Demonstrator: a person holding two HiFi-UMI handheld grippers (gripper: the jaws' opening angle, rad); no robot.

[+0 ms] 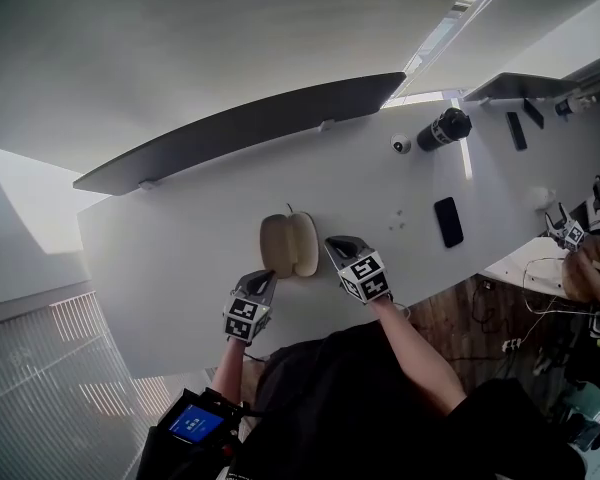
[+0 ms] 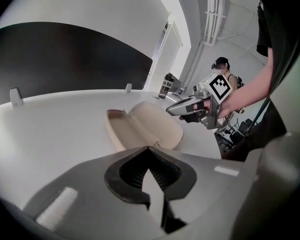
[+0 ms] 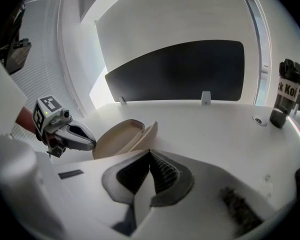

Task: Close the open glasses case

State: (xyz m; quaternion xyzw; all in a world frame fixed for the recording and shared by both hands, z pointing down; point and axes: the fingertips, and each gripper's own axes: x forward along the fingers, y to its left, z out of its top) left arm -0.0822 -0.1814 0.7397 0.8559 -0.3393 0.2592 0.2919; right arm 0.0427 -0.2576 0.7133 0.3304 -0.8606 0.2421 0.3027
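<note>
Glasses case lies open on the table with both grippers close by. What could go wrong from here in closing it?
1. The glasses case lies loose on the smooth white table; a push on one half may slide it instead of folding it.
2. The left gripper and right gripper both have jaws together, so a narrow tip could slip off a rounded shell.
3. Coming in from both sides, the grippers might bump each other.

Our left gripper [image 1: 264, 278] and right gripper [image 1: 338, 244] either side of the open glasses case [image 1: 289, 244] on our white table [image 1: 170, 243]
</note>
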